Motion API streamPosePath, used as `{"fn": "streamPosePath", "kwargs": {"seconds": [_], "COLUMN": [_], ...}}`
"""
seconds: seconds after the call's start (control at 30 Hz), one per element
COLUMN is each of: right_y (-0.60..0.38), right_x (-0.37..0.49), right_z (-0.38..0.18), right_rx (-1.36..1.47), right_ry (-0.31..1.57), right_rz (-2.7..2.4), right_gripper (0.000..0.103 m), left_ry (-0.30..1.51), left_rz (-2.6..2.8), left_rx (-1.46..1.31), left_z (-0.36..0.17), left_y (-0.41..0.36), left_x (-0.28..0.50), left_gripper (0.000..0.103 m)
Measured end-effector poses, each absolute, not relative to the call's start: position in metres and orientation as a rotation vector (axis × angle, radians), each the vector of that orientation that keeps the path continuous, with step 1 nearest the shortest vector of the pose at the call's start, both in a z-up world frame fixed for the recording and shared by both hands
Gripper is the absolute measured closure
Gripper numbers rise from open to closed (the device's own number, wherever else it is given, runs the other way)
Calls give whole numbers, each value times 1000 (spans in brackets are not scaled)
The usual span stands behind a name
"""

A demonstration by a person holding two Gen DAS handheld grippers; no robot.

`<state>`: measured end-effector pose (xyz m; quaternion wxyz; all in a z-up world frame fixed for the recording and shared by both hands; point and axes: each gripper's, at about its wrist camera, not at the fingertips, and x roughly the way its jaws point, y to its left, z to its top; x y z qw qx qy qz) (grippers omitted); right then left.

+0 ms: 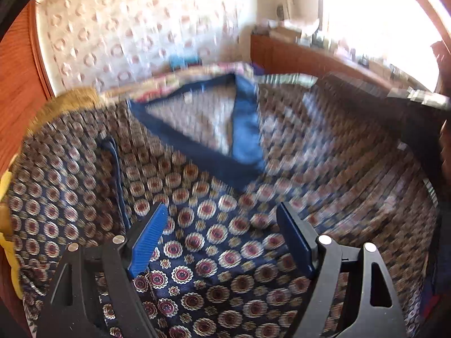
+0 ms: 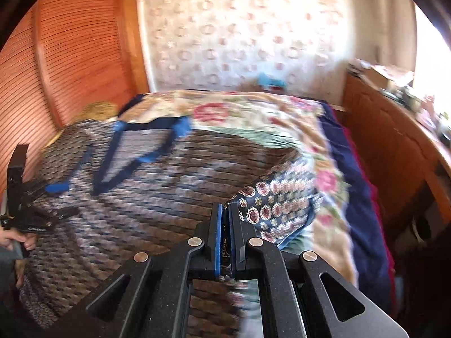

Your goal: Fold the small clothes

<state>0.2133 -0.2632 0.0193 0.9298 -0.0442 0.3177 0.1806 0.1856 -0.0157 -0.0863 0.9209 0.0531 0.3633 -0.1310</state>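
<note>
Left wrist view, garment: a patterned garment (image 1: 214,225) with dark blue ground and round medallions fills the lower and middle frame, spread flat on a bed; much of it is blurred.
Left wrist view, neckline: a blue-edged V neckline (image 1: 242,129) sits in the upper middle, its tip towards the lower centre and its open end towards the top, so the garment's long axis runs roughly bottom to top of the frame.
Left wrist view, left gripper: the left gripper (image 1: 225,233) stands at bottom centre with its jaws wide apart; cloth lies under and between them, but the pads do not seem to press on it.
Right wrist view, right gripper: the right gripper (image 2: 224,214) at bottom centre is clamped on a fold of the garment's edge, and a thin strip of patterned cloth shows between the blue pads.
Right wrist view, held part: the pinched flap (image 2: 279,211) rises just right of the jaws, lifted off the flowered bedspread (image 2: 324,146).
Right wrist view, rest of garment: the body spreads to the left and up, with the neckline at upper left.
Right wrist view, other hand: a hand (image 2: 17,239) holds the left tool at the far left edge.
Key relation: the garment's bulk lies left of the right gripper, so a fold would likely carry the flap leftward across the long axis; the right hand is nearer that edge.
</note>
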Motion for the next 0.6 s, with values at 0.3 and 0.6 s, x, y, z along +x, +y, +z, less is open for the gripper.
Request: {"fn": "streamPosePath", "kwargs": {"seconds": [0.3,0.6], "right_y": [-269,-305], "right_x": [226,255], "right_z": [-6,-11], "right_rx": [-69,7], "right_ry": [674,728], "right_rz": [386,238], "right_gripper": [92,50], "left_ry": [574,563], "left_rz": [-365,-391], "left_rx": [-4,-5], "left_z": [-35,-35], "left_y": [-26,-40], "left_x": [137,121], "left_gripper": [22,22]}}
